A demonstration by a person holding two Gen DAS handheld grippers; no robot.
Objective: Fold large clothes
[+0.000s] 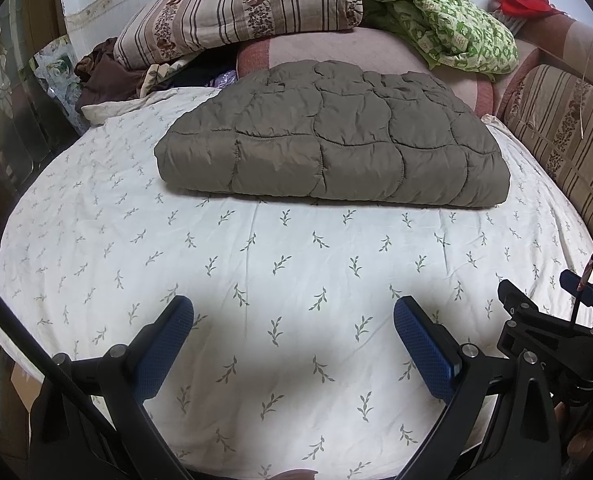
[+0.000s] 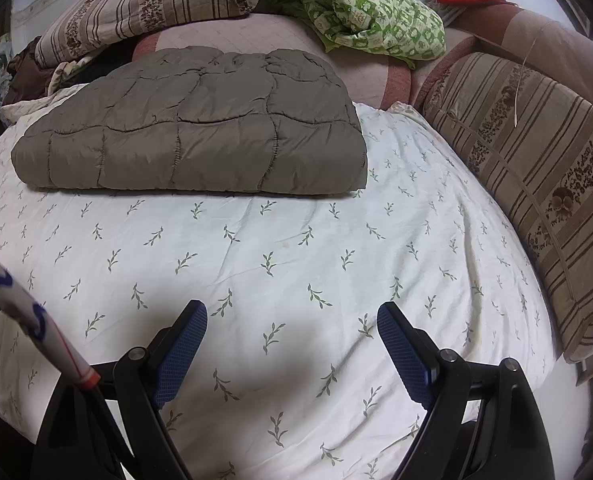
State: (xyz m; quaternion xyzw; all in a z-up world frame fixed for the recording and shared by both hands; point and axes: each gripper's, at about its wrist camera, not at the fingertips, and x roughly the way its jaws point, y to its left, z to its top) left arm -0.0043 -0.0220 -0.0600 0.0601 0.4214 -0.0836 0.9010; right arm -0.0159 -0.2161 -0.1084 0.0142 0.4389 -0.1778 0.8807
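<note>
Ahead, well beyond both tongs: folded grey-brown quilted jacket (image 1: 332,136), flat on leaf-print sheet (image 1: 256,264). Left tongs (image 1: 293,312) spread wide, nothing between pads. Right tongs (image 2: 292,320) likewise wide and empty, above bare sheet.

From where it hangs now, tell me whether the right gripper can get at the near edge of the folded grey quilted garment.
Probably yes. The right gripper is open and empty, and only bare leaf-print sheet lies between it and the garment.
</note>
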